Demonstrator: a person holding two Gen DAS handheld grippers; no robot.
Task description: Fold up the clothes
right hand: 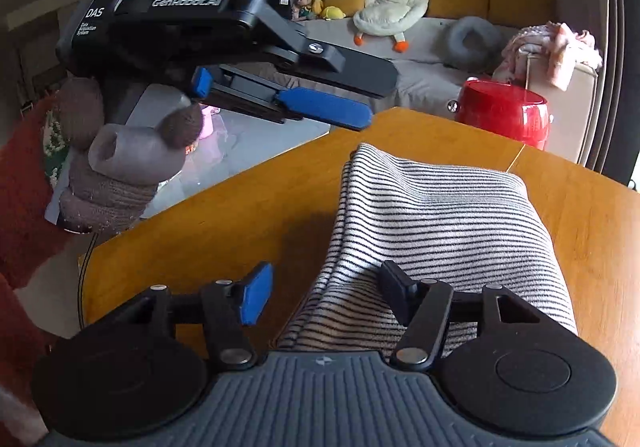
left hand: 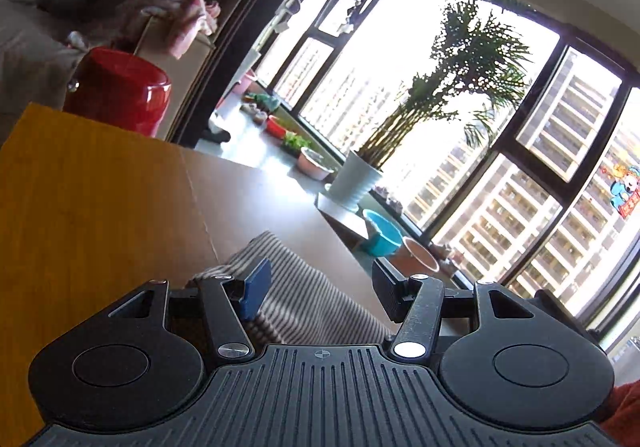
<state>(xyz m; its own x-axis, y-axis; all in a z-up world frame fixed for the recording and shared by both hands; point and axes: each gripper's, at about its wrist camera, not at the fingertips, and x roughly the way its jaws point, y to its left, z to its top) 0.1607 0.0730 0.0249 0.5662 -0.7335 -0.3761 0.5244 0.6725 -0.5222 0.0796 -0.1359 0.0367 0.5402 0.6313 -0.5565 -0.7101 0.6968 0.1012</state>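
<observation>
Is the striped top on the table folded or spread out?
Folded: the striped top lies as a compact layered rectangle with stacked edges on the wooden table.

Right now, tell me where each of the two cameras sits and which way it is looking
Left wrist: sits on the left gripper, above the wooden table, facing the window and potted plant; its own open fingers show over the striped garment.
Right wrist: sits on the right gripper, looking down over the folded striped garment toward the sofa; its open fingers show, plus the left gripper in a gloved hand.
Shared: striped garment, wooden table, red stool.
</observation>
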